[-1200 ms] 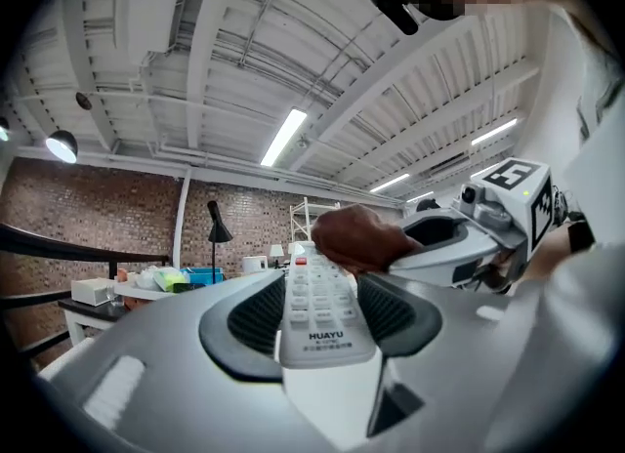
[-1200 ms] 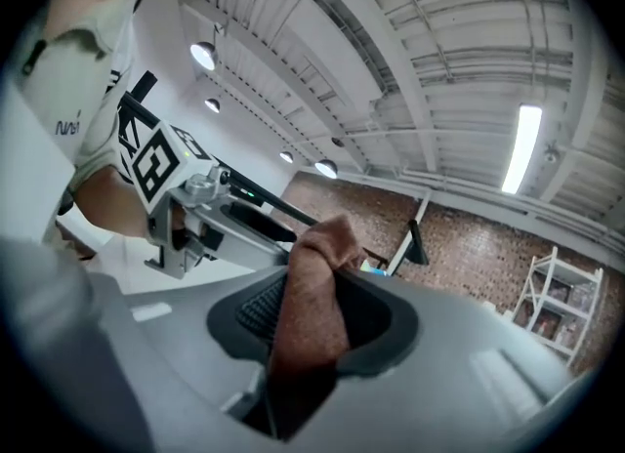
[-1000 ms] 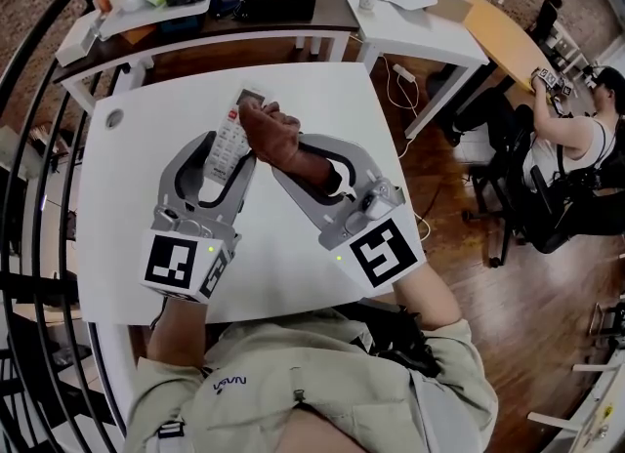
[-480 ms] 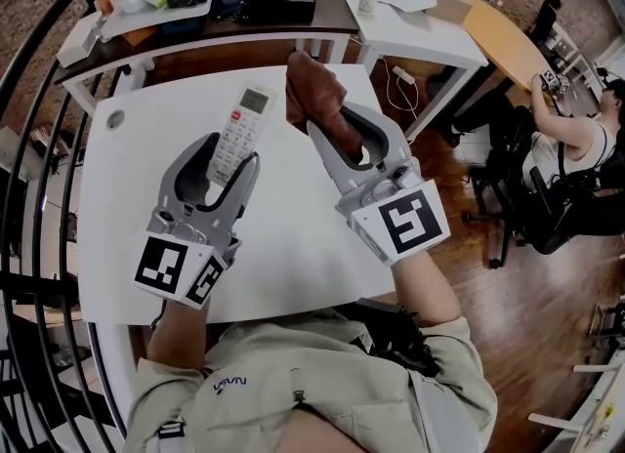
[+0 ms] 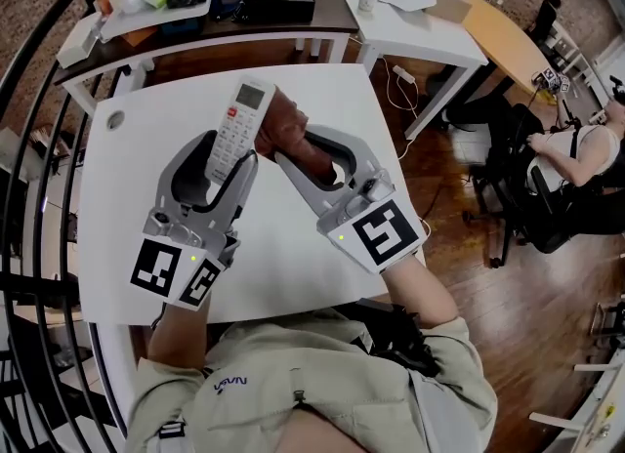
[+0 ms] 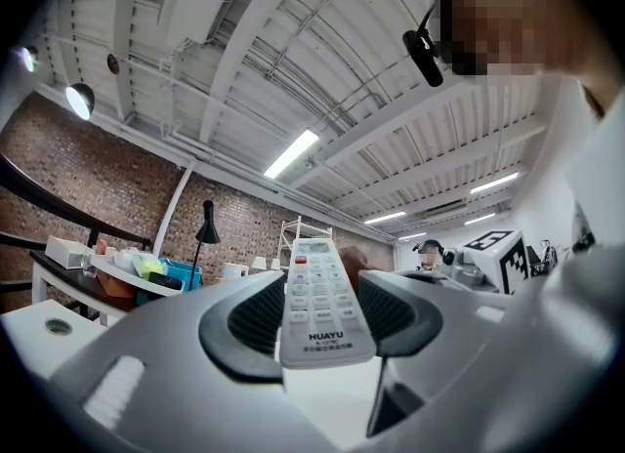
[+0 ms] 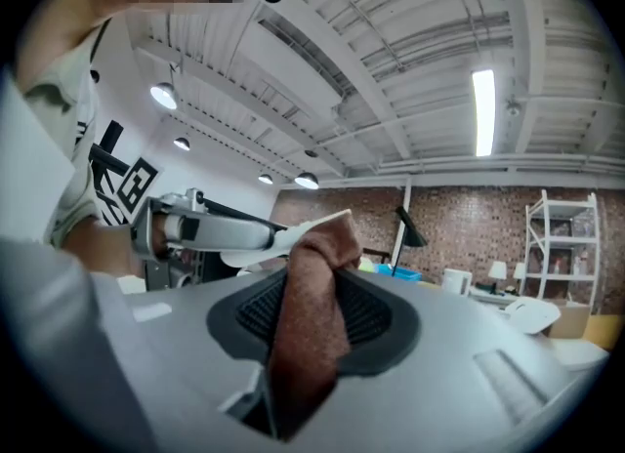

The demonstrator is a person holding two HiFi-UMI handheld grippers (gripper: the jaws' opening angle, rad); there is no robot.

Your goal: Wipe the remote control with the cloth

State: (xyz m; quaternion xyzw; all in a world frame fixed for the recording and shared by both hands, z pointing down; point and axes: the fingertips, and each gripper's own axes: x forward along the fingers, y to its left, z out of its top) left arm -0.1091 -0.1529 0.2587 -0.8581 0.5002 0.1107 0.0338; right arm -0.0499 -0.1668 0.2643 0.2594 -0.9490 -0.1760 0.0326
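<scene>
Our left gripper (image 5: 228, 155) is clamped on the remote (image 5: 241, 114). Our right gripper (image 5: 301, 151), clamped on the cloth (image 5: 278, 127), touches it to the remote's right edge.

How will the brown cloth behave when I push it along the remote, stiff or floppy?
Probably floppy: the cloth bunches and folds where the right tongs pinch it, so it should mould to the remote. Likely light, too: the wad juts beyond the tongs without drooping. Its fuzzy surface suggests it will drag rather than slip.

Illegible labels on remote control (image 6: 314, 295)
</scene>
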